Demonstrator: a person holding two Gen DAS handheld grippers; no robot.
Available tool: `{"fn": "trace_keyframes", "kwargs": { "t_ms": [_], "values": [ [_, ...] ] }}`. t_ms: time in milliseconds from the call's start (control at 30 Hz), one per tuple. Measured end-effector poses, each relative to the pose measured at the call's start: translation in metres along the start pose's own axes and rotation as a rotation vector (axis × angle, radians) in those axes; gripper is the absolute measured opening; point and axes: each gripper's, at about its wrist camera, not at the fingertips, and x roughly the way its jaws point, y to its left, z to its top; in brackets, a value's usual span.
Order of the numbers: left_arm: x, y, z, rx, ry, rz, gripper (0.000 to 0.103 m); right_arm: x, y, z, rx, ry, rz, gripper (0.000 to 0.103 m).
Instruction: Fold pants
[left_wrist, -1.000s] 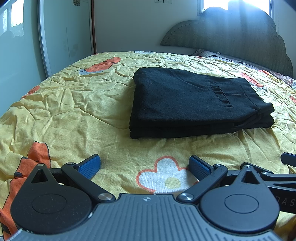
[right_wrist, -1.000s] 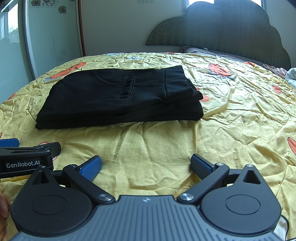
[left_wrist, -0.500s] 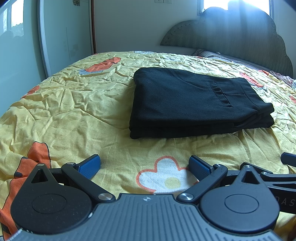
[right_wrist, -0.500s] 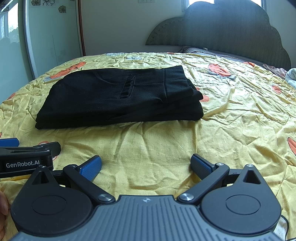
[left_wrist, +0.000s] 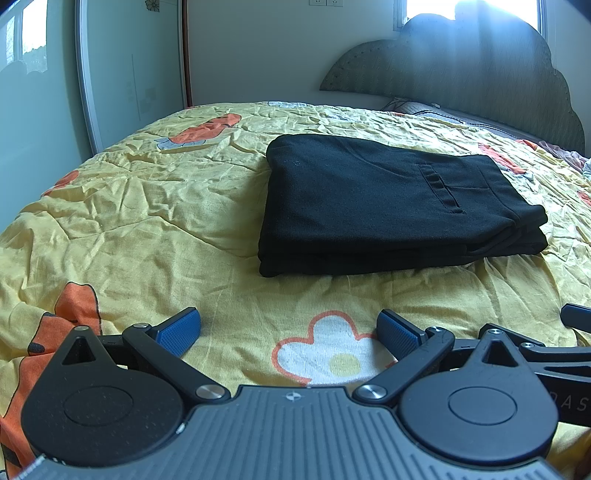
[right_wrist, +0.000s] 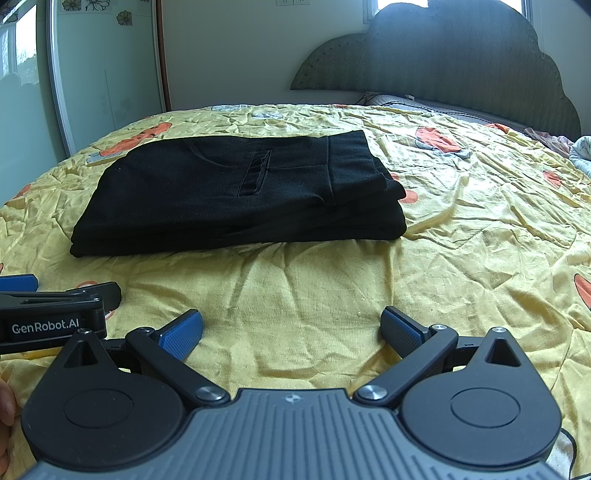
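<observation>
Black pants (left_wrist: 376, 206) lie folded in a flat rectangular stack on the yellow bedspread (left_wrist: 147, 221), with a pocket slit on top. They also show in the right wrist view (right_wrist: 236, 195). My left gripper (left_wrist: 288, 328) is open and empty, low over the bedspread, well short of the pants' near edge. My right gripper (right_wrist: 291, 328) is open and empty too, equally short of the pants. The left gripper's side (right_wrist: 51, 317) shows at the left of the right wrist view.
The bedspread is wrinkled, with orange and white cartoon prints. A padded grey headboard (right_wrist: 443, 59) stands behind the bed. A mirrored wardrobe door (left_wrist: 129, 74) is on the left. Some crumpled cloth (right_wrist: 580, 147) lies at the far right edge.
</observation>
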Motion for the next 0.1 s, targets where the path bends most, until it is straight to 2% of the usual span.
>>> {"fn": "trace_keyframes", "kwargs": {
  "t_ms": [100],
  "values": [
    [0.0000,-0.0001,-0.0001,0.000,0.000,0.000,0.103,0.0000,0.0001,0.0000,0.000,0.000,0.000,0.103]
  ]
}}
